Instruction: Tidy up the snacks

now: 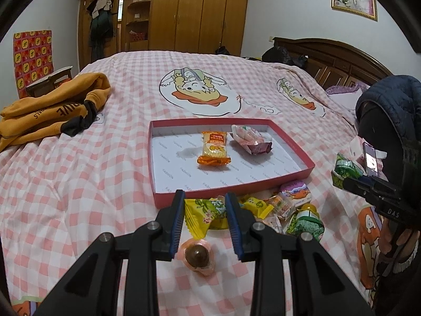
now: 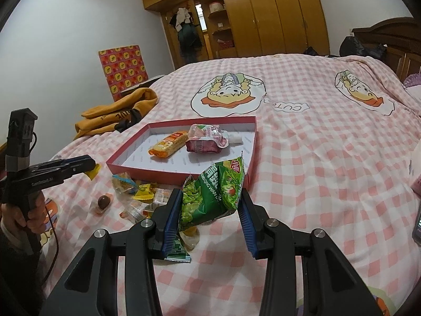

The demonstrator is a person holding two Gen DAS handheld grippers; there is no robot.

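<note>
A red-rimmed tray [image 1: 155, 158] [image 2: 118, 163] lies on the pink checked bed. It holds an orange cracker packet [image 1: 214, 148] [image 2: 168, 144] and a pink-maroon pouch [image 1: 250, 139] [image 2: 208, 139]. My left gripper [image 1: 205, 197] [image 2: 89, 163] hovers just before the tray's near edge, shut on a yellow-green snack packet [image 1: 208, 210] [image 2: 94, 171]. At the tray's near right corner my right gripper [image 2: 211, 192] [image 1: 344, 181] is shut on a green pea packet [image 2: 210, 194] [image 1: 344, 168], held above the bed. Loose snacks [image 1: 284, 205] [image 2: 139, 192] lie piled in front of the tray, with a wrapped chocolate ball [image 1: 197, 256] [image 2: 103, 201] nearer to me.
A folded orange sweatshirt [image 1: 47, 108] [image 2: 118, 113] lies left of the tray. A phone [image 1: 369, 158] [image 2: 417, 226] stands at the right, by a dark jacket [image 1: 394, 100]. A hand [image 2: 18, 216] grips the left tool. A wooden headboard and wardrobe stand beyond the bed.
</note>
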